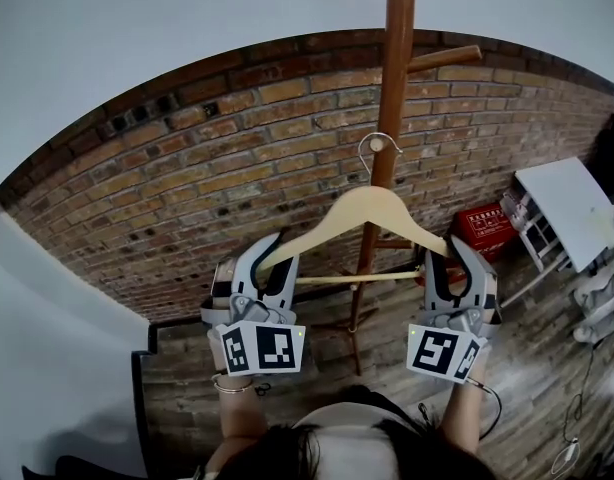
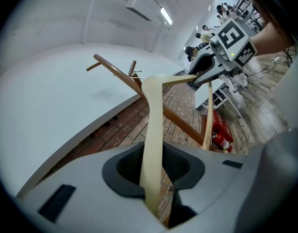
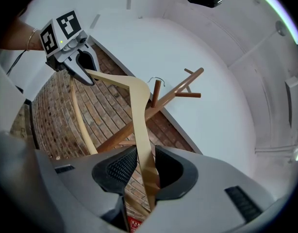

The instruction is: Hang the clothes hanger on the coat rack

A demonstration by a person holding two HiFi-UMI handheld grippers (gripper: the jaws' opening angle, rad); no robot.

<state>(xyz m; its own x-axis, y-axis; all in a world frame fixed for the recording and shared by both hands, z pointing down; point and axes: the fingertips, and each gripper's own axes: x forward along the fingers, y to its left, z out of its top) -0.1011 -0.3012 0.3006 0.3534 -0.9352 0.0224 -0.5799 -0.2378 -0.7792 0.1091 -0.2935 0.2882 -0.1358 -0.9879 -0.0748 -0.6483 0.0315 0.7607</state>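
Two tools: the left tool (image 1: pixel 270 260) was clamped on the left end of the clothes hanger (image 1: pixel 359 204) and the right tool (image 1: pixel 453 258) on its right end. Both pointed level toward the brick wall (image 1: pixel 167 178).
Hanger's place: held up in the air in front of the coat rack (image 1: pixel 396 78), shoulders level, with its lower bar (image 1: pixel 327 279) running between the two tools.
Hook: the metal hook (image 1: pixel 378 148) stood just beside the rack's pole, near a short peg. No view settled whether it touched.
Head view only: a bracelet on the left wrist (image 1: pixel 232 384) and a red box (image 1: pixel 482 230) on the wooden floor (image 1: pixel 527 368).
Left gripper view only: dark ribbed pads (image 2: pixel 127 166) closed on the pale hanger arm, and a red fire extinguisher (image 2: pixel 220 141) low by the wall.
Right gripper view only: pads pinching the other hanger arm edge-on, and angled pegs (image 3: pixel 188 84) at the rack's top against a white wall.
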